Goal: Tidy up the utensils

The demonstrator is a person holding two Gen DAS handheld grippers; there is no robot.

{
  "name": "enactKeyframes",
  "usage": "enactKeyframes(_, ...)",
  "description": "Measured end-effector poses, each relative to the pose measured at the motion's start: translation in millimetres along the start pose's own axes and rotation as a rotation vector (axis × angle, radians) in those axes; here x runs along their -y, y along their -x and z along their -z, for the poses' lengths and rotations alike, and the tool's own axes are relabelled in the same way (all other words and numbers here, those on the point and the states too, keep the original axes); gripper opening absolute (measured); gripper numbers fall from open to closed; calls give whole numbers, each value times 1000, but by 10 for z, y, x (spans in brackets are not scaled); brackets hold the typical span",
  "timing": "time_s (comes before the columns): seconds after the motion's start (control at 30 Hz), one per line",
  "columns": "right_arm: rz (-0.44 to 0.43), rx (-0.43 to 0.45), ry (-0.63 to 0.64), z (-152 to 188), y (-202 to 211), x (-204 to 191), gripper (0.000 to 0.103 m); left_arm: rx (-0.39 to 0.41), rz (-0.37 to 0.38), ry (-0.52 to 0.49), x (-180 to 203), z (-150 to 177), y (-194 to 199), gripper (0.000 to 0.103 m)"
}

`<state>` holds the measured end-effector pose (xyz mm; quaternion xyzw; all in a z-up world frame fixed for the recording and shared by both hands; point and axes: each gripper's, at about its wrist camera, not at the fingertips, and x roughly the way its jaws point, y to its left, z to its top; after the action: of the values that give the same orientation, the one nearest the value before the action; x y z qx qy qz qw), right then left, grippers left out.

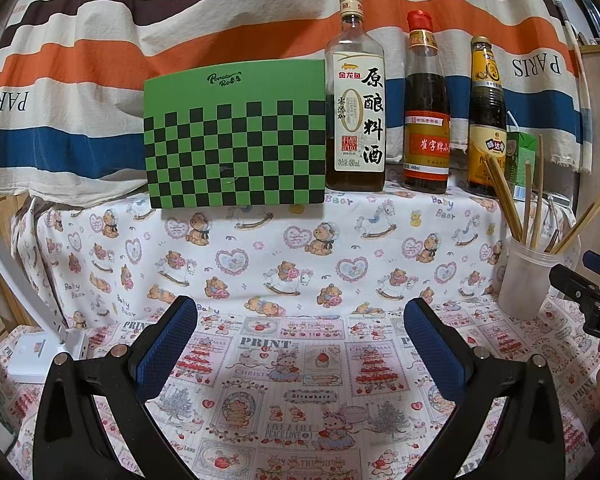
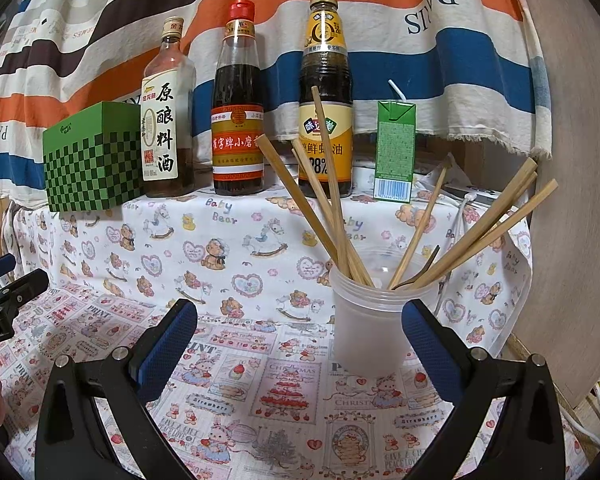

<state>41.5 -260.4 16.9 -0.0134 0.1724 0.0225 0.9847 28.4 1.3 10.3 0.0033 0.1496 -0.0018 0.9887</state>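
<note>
A frosted plastic cup (image 2: 363,320) stands on the patterned cloth and holds several wooden chopsticks (image 2: 323,200) fanned out left and right, plus one dark utensil handle (image 2: 423,266). My right gripper (image 2: 300,328) is open just in front of the cup, whose right side sits by my right finger. My left gripper (image 1: 300,328) is open over bare cloth with nothing between its fingers. In the left wrist view the cup (image 1: 527,280) with chopsticks (image 1: 503,200) stands at the right, and part of the right gripper (image 1: 587,296) shows beside it.
On a raised ledge behind stand a green checkered box (image 1: 236,136), three sauce bottles (image 2: 238,100) and a green drink carton (image 2: 395,152). A striped cloth hangs behind. A white device (image 1: 40,356) lies at left. A wooden board (image 2: 571,200) leans at right.
</note>
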Motion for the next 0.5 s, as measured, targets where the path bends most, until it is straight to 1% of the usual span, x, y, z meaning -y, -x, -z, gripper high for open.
enactKeyframes(0.5,0,0,1,1,-4,-11,103,-4,1,0,-1,4,-3,103)
